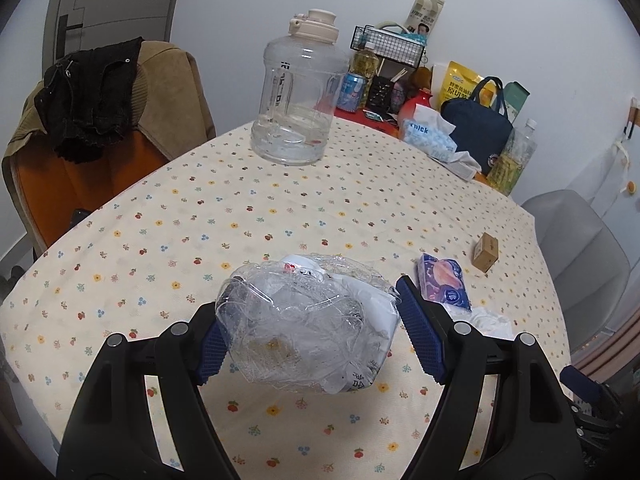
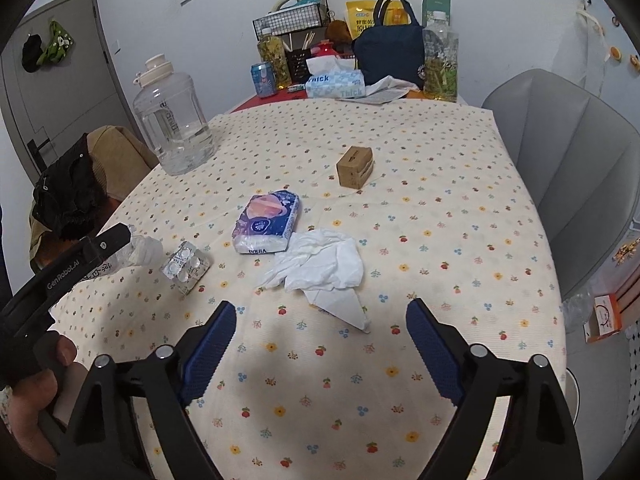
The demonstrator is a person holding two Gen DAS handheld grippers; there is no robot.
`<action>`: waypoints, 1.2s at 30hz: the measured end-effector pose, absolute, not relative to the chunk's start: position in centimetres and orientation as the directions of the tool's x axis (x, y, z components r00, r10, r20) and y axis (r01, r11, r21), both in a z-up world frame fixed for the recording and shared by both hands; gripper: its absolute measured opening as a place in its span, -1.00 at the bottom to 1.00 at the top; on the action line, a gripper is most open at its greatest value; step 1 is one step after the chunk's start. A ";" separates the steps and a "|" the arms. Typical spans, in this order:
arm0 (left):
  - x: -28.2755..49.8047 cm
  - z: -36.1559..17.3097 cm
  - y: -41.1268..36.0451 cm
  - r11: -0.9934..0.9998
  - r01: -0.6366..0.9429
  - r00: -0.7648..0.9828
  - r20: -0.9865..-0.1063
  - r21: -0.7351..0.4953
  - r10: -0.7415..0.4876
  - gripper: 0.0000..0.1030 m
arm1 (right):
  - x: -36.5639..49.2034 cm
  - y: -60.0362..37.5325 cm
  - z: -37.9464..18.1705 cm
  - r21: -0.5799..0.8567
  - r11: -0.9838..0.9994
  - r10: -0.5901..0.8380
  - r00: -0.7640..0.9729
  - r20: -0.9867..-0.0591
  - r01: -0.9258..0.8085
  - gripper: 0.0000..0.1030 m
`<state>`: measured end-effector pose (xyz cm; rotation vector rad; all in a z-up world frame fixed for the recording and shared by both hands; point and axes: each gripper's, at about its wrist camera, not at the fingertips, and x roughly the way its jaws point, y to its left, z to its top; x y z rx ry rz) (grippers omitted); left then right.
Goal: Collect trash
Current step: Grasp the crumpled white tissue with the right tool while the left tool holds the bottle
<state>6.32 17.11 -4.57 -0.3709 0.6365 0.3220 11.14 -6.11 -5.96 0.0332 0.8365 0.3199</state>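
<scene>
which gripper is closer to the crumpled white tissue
Right. The right gripper hangs open just short of the crumpled white tissue; the left gripper is off to its side, holding a crushed plastic bottle.

A crushed clear bottle (image 1: 308, 320) sits between the left gripper's (image 1: 310, 334) pads. On the tablecloth (image 2: 440, 208), a crumpled white tissue (image 2: 320, 264) touches a blue tissue pack (image 2: 268, 222); a blister pack (image 2: 185, 266) lies left.

Both tools match: the left gripper (image 1: 312, 338) and the right gripper (image 2: 320, 350) show glossy black plastic arms splaying into a V. Each finger carries a silver round rivet at its joints and ends in a dark blue pad (image 2: 210, 350) with a ribbed, saw-toothed face. White lettering, GenRobot.AI, runs along the left tool's black body, above the hand (image 2: 30, 396) wrapped round its grip.
</scene>
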 end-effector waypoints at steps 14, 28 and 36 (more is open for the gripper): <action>9.9 -6.3 15.7 0.895 -0.401 0.740 -0.645 -0.193 0.192 0.47 | 15.2 -5.1 -8.2 0.183 0.946 0.306 0.561 -0.769 -0.266 0.20; 10.9 -6.3 14.7 0.902 -0.392 0.738 -0.647 -0.179 0.192 0.47 | 16.5 -5.1 -7.9 0.222 0.931 0.352 0.558 -0.752 -0.289 -0.87; 10.0 -5.2 13.8 0.910 -0.376 0.754 -0.629 -0.175 0.191 0.47 | 15.0 -6.7 -6.0 0.245 0.925 0.376 0.588 -0.716 -0.292 -0.89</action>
